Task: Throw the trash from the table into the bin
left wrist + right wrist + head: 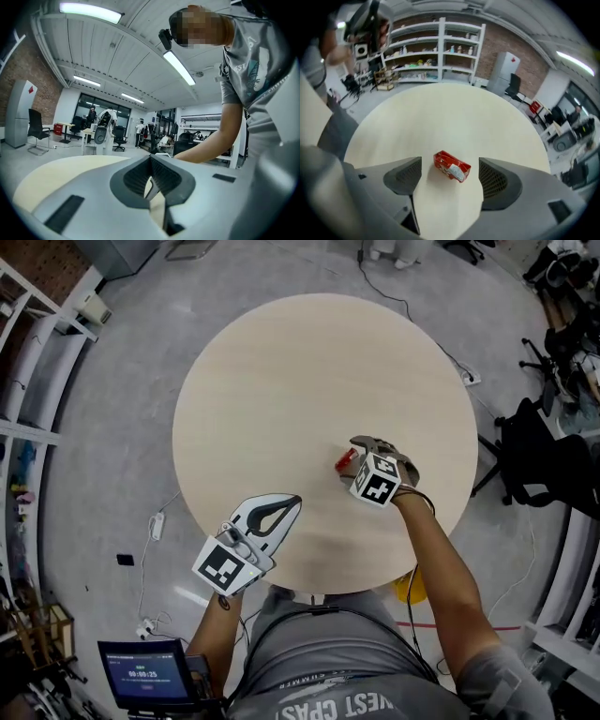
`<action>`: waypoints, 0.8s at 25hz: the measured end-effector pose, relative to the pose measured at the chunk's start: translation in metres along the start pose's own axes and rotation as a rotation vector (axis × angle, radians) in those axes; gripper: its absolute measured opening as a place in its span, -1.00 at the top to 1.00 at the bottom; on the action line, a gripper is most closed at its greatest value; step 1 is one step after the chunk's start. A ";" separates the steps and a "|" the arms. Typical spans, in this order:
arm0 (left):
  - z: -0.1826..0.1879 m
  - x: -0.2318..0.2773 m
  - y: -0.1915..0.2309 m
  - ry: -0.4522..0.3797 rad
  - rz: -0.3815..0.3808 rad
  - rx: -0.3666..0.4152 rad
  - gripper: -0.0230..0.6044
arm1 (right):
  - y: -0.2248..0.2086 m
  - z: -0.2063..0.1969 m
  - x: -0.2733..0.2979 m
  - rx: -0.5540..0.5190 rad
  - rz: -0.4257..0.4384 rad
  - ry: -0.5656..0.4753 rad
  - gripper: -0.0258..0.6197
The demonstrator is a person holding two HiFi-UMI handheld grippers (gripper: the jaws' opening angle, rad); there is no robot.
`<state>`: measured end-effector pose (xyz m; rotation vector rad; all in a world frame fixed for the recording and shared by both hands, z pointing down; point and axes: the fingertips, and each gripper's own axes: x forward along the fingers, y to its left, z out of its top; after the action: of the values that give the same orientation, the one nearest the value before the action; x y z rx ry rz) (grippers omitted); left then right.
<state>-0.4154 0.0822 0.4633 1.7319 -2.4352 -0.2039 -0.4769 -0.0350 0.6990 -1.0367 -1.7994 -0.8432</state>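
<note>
A small red snack wrapper (345, 461) lies on the round pale wood table (281, 381), right of its middle. My right gripper (362, 454) hangs just above the wrapper and points steeply down. In the right gripper view the wrapper (451, 165) lies between the wide-apart pads (406, 174), touching neither. My right gripper (450, 177) is open. The left gripper (294, 502) is held level over the table's near edge, empty. In the left gripper view its jaws (151, 163) are pressed together, so it is shut.
The grey floor around the table carries cables and a power strip (157, 526). A black chair (534, 460) stands to the right and white shelving (28, 343) to the left. A yellow object (410, 588) shows under the table's near edge. A tablet (145, 673) sits at the lower left.
</note>
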 end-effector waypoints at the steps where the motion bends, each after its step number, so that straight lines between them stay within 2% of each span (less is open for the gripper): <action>1: -0.001 -0.001 0.001 0.002 0.004 -0.003 0.79 | 0.002 -0.004 0.004 -0.083 0.009 0.042 -0.19; 3: -0.005 -0.003 0.003 0.007 0.013 -0.006 0.79 | 0.004 -0.009 0.013 -0.218 0.015 0.108 -0.19; 5: -0.008 -0.006 0.005 0.012 0.021 -0.006 0.79 | 0.001 -0.009 0.019 -0.298 0.001 0.134 -0.18; 6: -0.009 -0.007 0.005 0.013 0.024 -0.007 0.79 | -0.001 -0.008 0.021 -0.319 -0.011 0.138 -0.10; 7: -0.010 -0.007 0.005 0.015 0.028 -0.009 0.79 | -0.004 -0.007 0.021 -0.327 -0.024 0.140 0.28; 8: -0.011 -0.008 0.005 0.017 0.032 -0.012 0.79 | -0.007 -0.006 0.022 -0.324 -0.033 0.140 0.48; 9: -0.012 -0.008 0.006 0.019 0.035 -0.014 0.79 | -0.009 -0.005 0.022 -0.313 -0.036 0.138 0.52; 16: -0.017 -0.012 0.005 0.024 0.038 -0.022 0.79 | -0.004 0.007 0.015 -0.187 -0.034 0.084 0.54; 20: -0.019 -0.002 -0.009 0.037 0.029 -0.012 0.79 | -0.003 0.009 -0.011 -0.102 -0.071 0.017 0.54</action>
<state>-0.4031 0.0805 0.4798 1.6793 -2.4261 -0.1812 -0.4803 -0.0319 0.6852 -1.0322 -1.8032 -0.9936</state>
